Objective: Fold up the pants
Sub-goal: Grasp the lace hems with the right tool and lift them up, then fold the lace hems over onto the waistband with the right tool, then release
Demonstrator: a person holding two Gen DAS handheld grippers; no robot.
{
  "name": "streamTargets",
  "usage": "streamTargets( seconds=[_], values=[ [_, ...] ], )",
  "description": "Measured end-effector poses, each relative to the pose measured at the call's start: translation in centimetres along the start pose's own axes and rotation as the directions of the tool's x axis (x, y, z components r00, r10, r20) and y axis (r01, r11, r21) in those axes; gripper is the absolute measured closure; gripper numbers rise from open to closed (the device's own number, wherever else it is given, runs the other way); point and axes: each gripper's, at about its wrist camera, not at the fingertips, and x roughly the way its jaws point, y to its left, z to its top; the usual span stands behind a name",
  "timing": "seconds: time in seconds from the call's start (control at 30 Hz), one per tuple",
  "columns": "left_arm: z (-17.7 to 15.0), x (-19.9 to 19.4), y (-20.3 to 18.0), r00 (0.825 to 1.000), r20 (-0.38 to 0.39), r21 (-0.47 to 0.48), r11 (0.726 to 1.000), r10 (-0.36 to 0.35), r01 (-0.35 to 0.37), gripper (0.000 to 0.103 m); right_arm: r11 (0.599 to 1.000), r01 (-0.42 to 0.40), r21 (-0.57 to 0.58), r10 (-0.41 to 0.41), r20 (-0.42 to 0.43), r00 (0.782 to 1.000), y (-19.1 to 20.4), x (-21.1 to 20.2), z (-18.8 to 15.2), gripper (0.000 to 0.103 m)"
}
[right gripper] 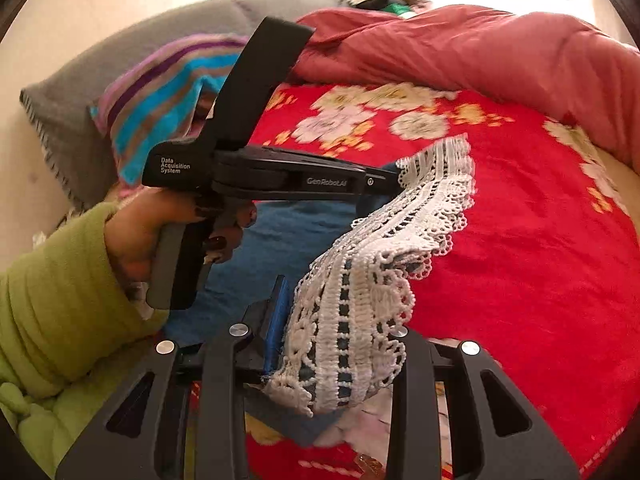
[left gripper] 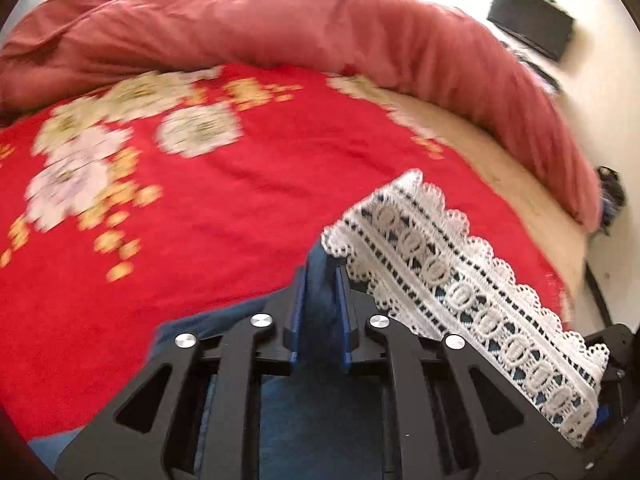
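- A grey knitted pillow (right gripper: 80,92) lay at the far left, at the head of the red floral bedspread (right gripper: 520,240), with a striped purple, turquoise and brown cloth (right gripper: 160,100) leaning against it, nearer the bedspread.
- A hand in a lime-green sleeve (right gripper: 132,236) held the grip of the left gripper (right gripper: 394,181), a black two-finger tool marked "Data Acquisition System", just above the bedspread's left part.
- That left gripper was clamped on the pants; in its own wrist view, blue fabric (left gripper: 320,292) sat pinched between the two blue-padded fingers (left gripper: 298,300).
- The blue pants with a white crocheted lace hem (right gripper: 400,240) hung in the air over the bedspread, stretched between the two tools; the blue body (right gripper: 288,240) sagged toward the bedspread's near left side.
- The lace hem (left gripper: 460,292) ran from the left gripper's tip diagonally down to the right gripper (right gripper: 320,356).
- The right gripper was closed on the lace end of the pants; one blue pad (right gripper: 278,320) showed at the left of the bunched lace, the other finger was hidden under it.
- A rumpled dusty-red duvet (right gripper: 500,52) was heaped along the bedspread's far and right edges.
- A bare beige strip of mattress (left gripper: 500,168) showed between bedspread and duvet at the right.
- A black box-like object (left gripper: 532,20) stood beyond the duvet, off the bed, blurred.
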Motion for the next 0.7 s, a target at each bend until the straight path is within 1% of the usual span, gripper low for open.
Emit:
streamTargets(
  seconds=[0.03, 0.07, 0.2, 0.27, 0.3, 0.33, 0.4, 0.47, 0.53, 0.6, 0.63, 0.7],
  values=[
    [-0.4, -0.2, 0.7, 1.0, 0.001, -0.015, 1.0, 0.018, -0.018, 0.087, 1.0, 0.009, -0.011, -0.009, -0.018, 1.0, 0.4, 0.7, 0.1, 0.074],
    [-1.0, -0.6, 1.6, 0.999, 0.003, -0.04, 0.999, 0.033, -0.033, 0.082, 0.998, 0.033, -0.046, -0.035, -0.039, 0.999, 1.3, 1.8, 0.0, 0.074],
    [-3.0, -3.0, 5.3, 0.996, 0.031, -0.151, 0.985, 0.086, -0.08, 0.075, 0.985, 0.068, -0.157, -0.08, -0.076, 0.994, 3.9, 3.6, -0.2, 0.074],
    [-4.0, -4.8, 7.6, 0.991, 0.064, -0.226, 0.969, 0.115, -0.098, 0.065, 0.976, 0.075, -0.205, -0.094, -0.084, 0.992, 5.2, 4.0, -0.2, 0.074],
    [-4.6, -5.6, 8.7, 0.988, 0.079, -0.268, 0.958, 0.129, -0.104, 0.061, 0.971, 0.079, -0.225, -0.1, -0.087, 0.991, 5.7, 4.2, -0.2, 0.074],
    [-5.0, -6.2, 9.5, 0.987, 0.09, -0.297, 0.949, 0.136, -0.103, 0.057, 0.965, 0.082, -0.249, -0.107, -0.089, 0.99, 6.3, 4.4, -0.2, 0.074],
    [-5.9, -7.3, 11.3, 0.984, 0.113, -0.354, 0.931, 0.137, -0.089, 0.056, 0.956, 0.09, -0.28, -0.121, -0.095, 0.988, 7.2, 4.9, -0.3, 0.074],
    [-6.8, -8.4, 12.9, 0.981, 0.141, -0.41, 0.91, 0.13, -0.062, 0.051, 0.94, 0.1, -0.326, -0.141, -0.103, 0.985, 8.5, 5.5, -0.6, 0.074],
    [-7.5, -8.9, 13.7, 0.981, 0.155, -0.448, 0.893, 0.118, -0.037, 0.046, 0.932, 0.085, -0.353, -0.134, -0.116, 0.984, 9.5, 6.1, -0.8, 0.073],
    [-7.9, -9.0, 14.2, 0.981, 0.161, -0.475, 0.88, 0.105, -0.017, 0.046, 0.923, 0.063, -0.38, -0.122, -0.134, 0.983, 10.7, 6.7, -1.2, 0.072],
    [-8.2, -8.9, 14.5, 0.982, 0.161, -0.486, 0.874, 0.097, -0.007, 0.046, 0.916, 0.062, -0.396, -0.126, -0.14, 0.982, 11.2, 7.0, -1.4, 0.07],
    [-8.3, -8.8, 14.7, 0.983, 0.159, -0.49, 0.871, 0.088, 0.002, 0.046, 0.912, 0.04, -0.409, -0.111, -0.15, 0.982, 12.0, 7.1, -1.5, 0.062]
  ],
)
